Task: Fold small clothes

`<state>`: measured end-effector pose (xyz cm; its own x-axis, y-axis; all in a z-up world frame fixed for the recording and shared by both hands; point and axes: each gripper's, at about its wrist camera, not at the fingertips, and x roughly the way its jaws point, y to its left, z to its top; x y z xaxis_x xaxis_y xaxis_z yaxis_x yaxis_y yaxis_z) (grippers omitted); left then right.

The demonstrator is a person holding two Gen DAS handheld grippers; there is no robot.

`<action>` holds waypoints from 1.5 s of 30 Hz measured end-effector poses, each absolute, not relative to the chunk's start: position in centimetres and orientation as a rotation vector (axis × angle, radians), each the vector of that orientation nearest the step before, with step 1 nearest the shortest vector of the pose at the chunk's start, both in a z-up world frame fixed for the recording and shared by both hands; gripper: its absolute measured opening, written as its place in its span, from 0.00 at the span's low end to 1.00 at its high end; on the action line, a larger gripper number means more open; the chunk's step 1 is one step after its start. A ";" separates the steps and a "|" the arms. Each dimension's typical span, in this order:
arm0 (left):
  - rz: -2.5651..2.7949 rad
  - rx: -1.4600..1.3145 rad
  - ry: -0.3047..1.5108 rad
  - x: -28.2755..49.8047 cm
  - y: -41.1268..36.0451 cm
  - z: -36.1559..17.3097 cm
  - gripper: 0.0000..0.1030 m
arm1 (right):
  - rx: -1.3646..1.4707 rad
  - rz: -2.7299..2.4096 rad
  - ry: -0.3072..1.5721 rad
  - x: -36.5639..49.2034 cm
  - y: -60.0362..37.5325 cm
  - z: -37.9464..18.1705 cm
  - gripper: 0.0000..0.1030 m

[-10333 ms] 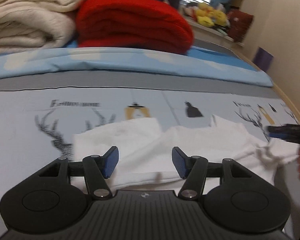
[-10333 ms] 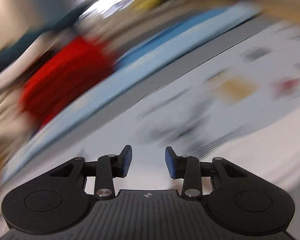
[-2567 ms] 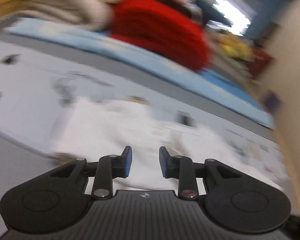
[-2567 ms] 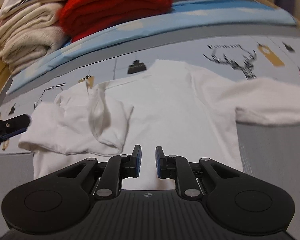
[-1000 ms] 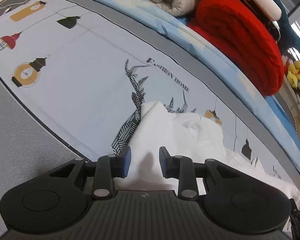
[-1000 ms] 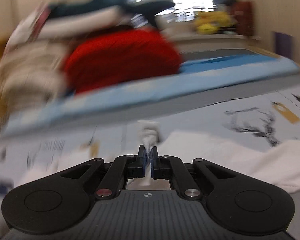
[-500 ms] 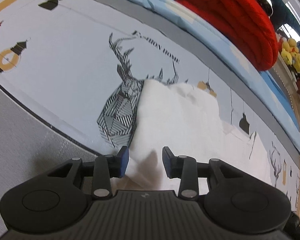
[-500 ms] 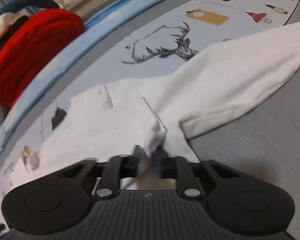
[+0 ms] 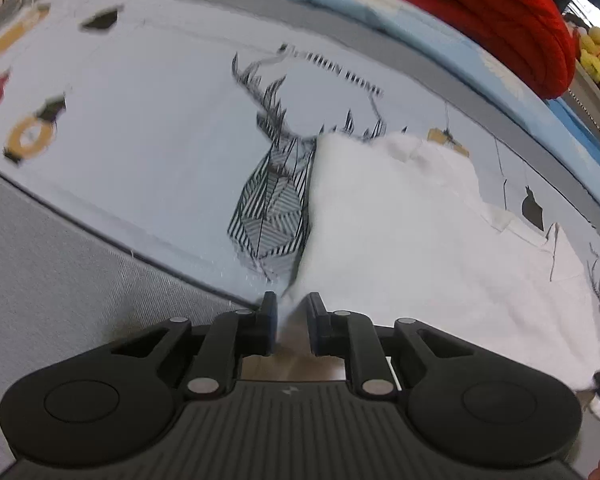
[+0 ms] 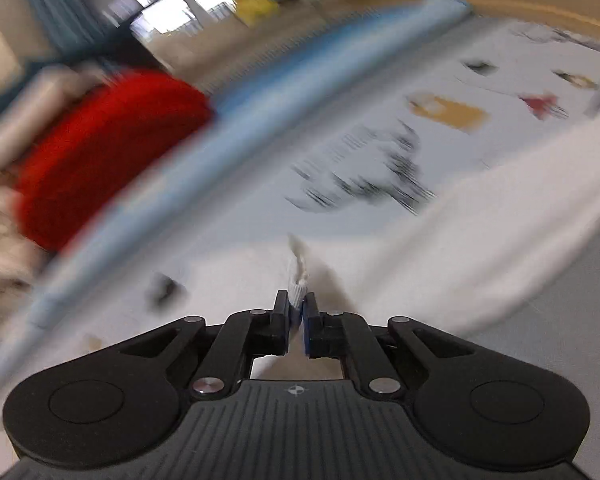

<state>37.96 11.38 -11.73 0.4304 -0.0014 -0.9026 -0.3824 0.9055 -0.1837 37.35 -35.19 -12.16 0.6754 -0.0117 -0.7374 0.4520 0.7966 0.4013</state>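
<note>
left gripper (image 9: 293, 308): jaws closing around the near corner of the white garment (image 9: 412, 240), which spreads ahead and rightward over the printed bedsheet (image 9: 140, 128). right gripper (image 10: 296, 308): jaws closing, pinching a garment fold.

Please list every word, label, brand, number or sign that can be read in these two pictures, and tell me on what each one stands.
None can be read for certain.
Printed line on the bed sheet, beside the deer drawing: too blurred to read.
Small emblem on the left gripper body: a mark, no letters.
Small emblem on the right gripper body: a mark, no letters.
Sheet prints in the right wrist view: too blurred.
</note>
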 end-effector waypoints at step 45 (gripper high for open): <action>0.045 -0.471 1.161 39.3 5.1 -12.0 0.46 | 0.923 -0.723 0.738 30.8 -62.4 -15.3 0.35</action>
<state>39.33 5.07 -12.05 0.4092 -0.2053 -0.8891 -0.2731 0.9021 -0.3340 30.84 -62.41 -15.34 0.5463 -0.2239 -0.8071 0.8025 0.4159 0.4279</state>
